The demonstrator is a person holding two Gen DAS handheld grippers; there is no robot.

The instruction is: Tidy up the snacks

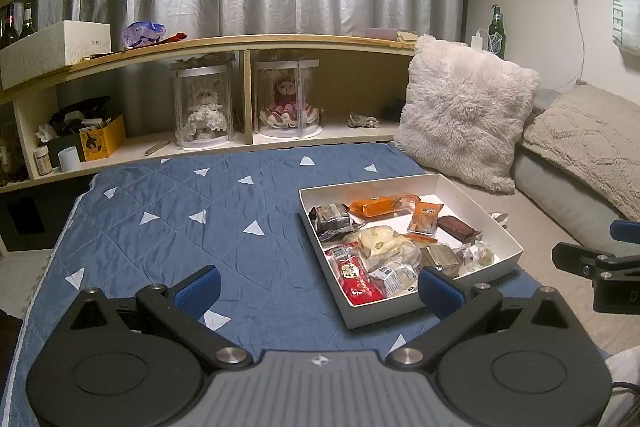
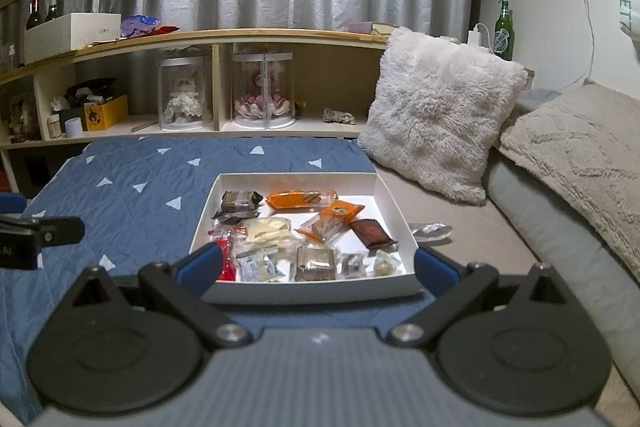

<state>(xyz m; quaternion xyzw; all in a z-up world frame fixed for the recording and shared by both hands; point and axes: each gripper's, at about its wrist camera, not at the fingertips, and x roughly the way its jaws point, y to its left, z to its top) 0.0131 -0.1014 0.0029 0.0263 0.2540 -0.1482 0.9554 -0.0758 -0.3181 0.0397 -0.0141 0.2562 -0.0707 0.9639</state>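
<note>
A white shallow box (image 1: 508, 233) (image 2: 208, 205) lies on the blue quilt and holds several wrapped snacks: an orange pack (image 1: 376, 207) (image 2: 298, 199), a red pack (image 1: 358, 281), a brown bar (image 1: 458, 227) (image 2: 372, 233), a dark foil pack (image 1: 332, 217) (image 2: 238, 202) and pale packs (image 1: 380, 241) (image 2: 264, 229). A clear wrapper (image 2: 430, 230) lies on the beige sheet right of the box. My left gripper (image 1: 320, 289) is open and empty, left of and before the box. My right gripper (image 2: 316, 267) is open and empty, straddling the box's near edge. The right gripper also shows in the left wrist view (image 1: 600, 263).
The blue quilt (image 1: 180, 227) (image 2: 120, 187) covers the bed. A fluffy cushion (image 1: 464, 111) (image 2: 436, 115) and beige pillows (image 2: 572, 155) lie at the right. A shelf (image 1: 240, 47) behind holds doll cases, boxes and bottles.
</note>
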